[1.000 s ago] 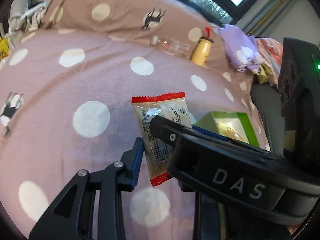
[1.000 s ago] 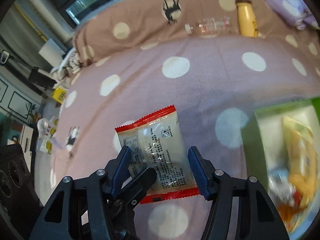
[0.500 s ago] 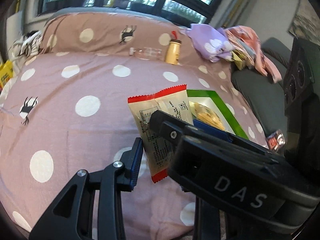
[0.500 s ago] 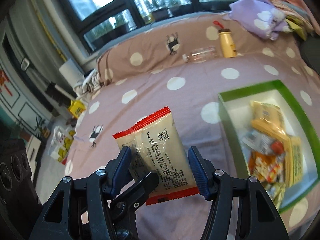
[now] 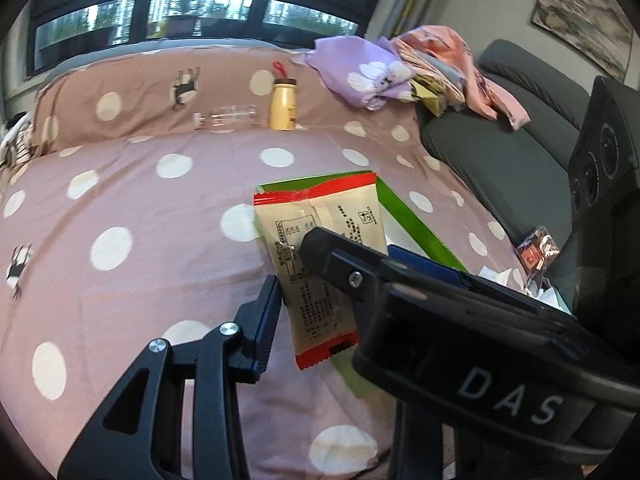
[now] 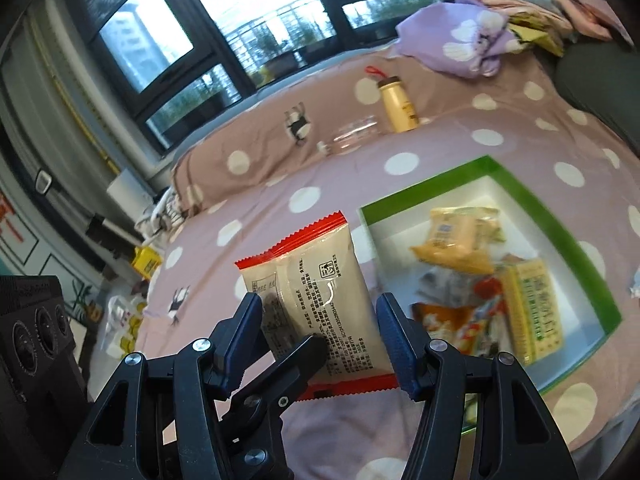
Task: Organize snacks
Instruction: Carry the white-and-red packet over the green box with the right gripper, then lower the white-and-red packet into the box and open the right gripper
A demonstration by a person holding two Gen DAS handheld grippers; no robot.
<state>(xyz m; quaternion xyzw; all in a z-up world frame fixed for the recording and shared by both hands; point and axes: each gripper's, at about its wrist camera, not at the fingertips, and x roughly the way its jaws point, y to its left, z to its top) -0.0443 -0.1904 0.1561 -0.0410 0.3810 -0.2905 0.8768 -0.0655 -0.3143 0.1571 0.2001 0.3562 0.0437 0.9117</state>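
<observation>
You've got the snack packet [image 6: 316, 300] pinched across its width in the right gripper [image 6: 320, 336], left gripper [image 5: 316, 288] jaws just easing open off its edge, so clear the left fully, then carry it over the green-rimmed box [image 6: 560, 232] beside it.

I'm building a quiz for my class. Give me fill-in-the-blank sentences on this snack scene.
The packet in the right gripper has ___ ends.
The box of snacks has a ___ rim.
The yellow bottle stands ___, while the clear bottle beside it lies on its side.
Missing words: red; green; upright.
</observation>
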